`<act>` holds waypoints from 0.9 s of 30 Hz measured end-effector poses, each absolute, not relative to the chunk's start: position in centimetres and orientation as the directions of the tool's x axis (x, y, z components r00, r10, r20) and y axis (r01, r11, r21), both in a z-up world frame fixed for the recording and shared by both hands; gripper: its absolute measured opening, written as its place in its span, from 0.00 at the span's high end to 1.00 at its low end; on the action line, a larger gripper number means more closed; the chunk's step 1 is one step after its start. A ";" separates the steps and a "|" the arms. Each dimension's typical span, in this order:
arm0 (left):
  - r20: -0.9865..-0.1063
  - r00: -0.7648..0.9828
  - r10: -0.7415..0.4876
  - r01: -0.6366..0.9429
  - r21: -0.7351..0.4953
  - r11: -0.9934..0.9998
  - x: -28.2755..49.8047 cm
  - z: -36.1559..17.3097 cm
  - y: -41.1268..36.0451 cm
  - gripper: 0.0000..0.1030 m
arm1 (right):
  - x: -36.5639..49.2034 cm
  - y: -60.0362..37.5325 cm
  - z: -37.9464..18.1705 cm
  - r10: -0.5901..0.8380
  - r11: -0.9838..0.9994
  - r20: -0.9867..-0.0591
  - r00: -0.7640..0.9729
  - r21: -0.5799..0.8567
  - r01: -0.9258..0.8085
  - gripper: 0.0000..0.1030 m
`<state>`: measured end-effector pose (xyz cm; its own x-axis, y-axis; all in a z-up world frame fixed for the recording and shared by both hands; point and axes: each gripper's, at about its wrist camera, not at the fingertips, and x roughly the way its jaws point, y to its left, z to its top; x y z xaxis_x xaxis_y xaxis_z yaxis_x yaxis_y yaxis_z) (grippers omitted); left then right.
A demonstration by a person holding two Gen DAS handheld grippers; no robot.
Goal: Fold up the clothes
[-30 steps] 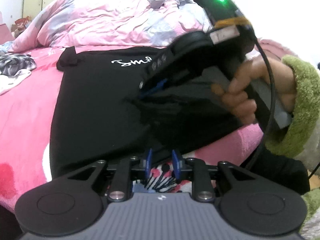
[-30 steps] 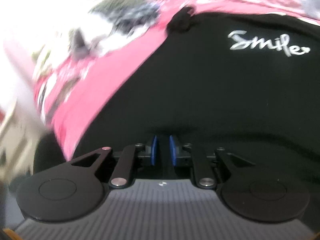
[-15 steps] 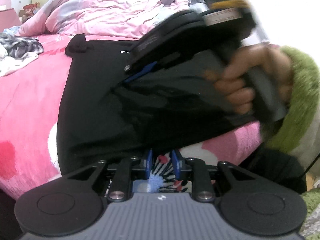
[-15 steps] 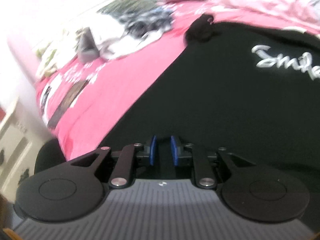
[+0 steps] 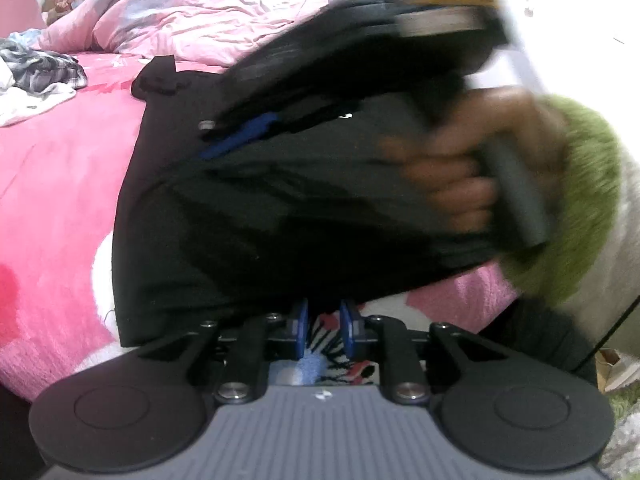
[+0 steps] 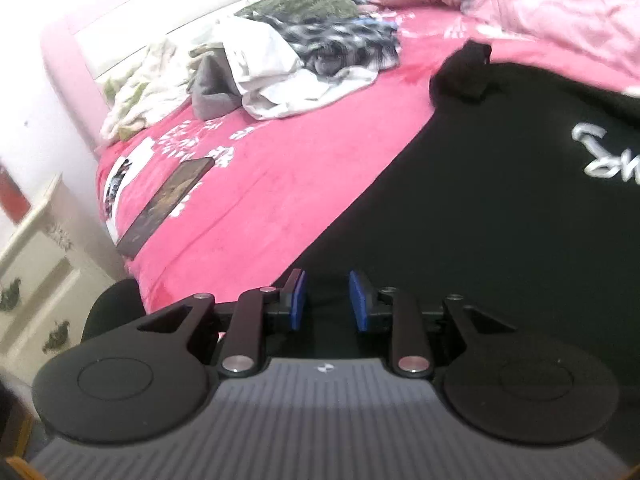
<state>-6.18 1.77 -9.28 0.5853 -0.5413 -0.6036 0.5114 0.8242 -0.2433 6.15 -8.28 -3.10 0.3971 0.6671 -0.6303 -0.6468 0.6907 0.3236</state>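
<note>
Right tongs [image 6: 325, 295] are easing their jaws apart with black cloth showing between the blue pads, no longer a firm pinch by the look of it; left tongs [image 5: 323, 328] are closing, narrow, at the near hem, though whether cloth sits between them I cannot tell. The black T-shirt [image 5: 248, 216] lies spread on the pink bed [image 5: 52, 184], its long axis running away from both tongs toward the collar and the crumpled pink duvet [image 5: 200, 20]. In the left view the right tongs sit further up the shirt, so they are nearer the fold line, I'd judge.
</note>
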 end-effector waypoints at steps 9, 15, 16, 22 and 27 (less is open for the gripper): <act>-0.607 0.586 -0.536 0.515 -0.232 0.825 -6.2 -9.3 1.6 0.82 | 6.9 -6.2 -5.5 0.760 0.526 -0.633 0.146 0.468 -0.710 0.76; -0.606 0.583 -0.542 0.517 -0.237 0.822 -6.1 -9.4 1.8 0.82 | 7.1 -10.5 -2.8 0.799 0.566 -0.544 0.255 0.540 -0.623 0.74; -0.606 0.584 -0.540 0.520 -0.232 0.822 -6.1 -9.3 1.7 0.82 | 6.3 -11.5 -2.5 0.799 0.551 -0.556 0.229 0.525 -0.649 0.74; -0.616 0.584 -0.529 0.522 -0.214 0.826 -6.0 -9.3 1.5 0.82 | 4.1 -11.5 -5.4 0.733 0.539 -0.673 0.100 0.484 -0.690 0.73; -0.627 0.585 -0.515 0.516 -0.201 0.832 -6.5 -8.8 1.3 0.80 | 6.1 -11.1 -5.2 0.794 0.599 -0.514 0.324 0.573 -0.559 0.72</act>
